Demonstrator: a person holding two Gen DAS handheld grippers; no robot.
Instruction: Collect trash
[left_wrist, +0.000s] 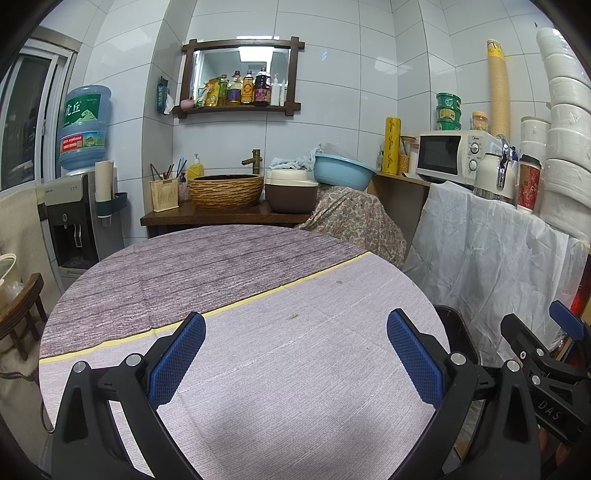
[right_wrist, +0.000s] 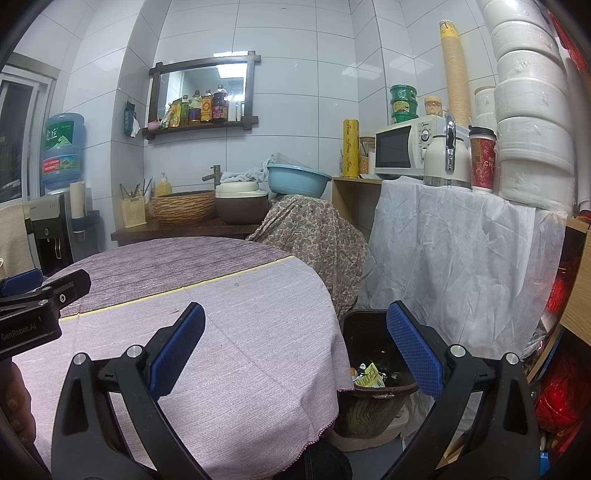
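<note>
Hovering over the round table (left_wrist: 258, 369), the left gripper (left_wrist: 295, 354) and right gripper (right_wrist: 295, 347) both hold their fingers spread wide, gripping nothing. Trash (right_wrist: 367, 376) lies in the dark bin (right_wrist: 380, 391) beside the table, between the right gripper's fingers in its view.

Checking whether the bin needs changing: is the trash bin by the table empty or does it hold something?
Not empty: the trash bin holds wrappers at its bottom, well below the rim.
</note>
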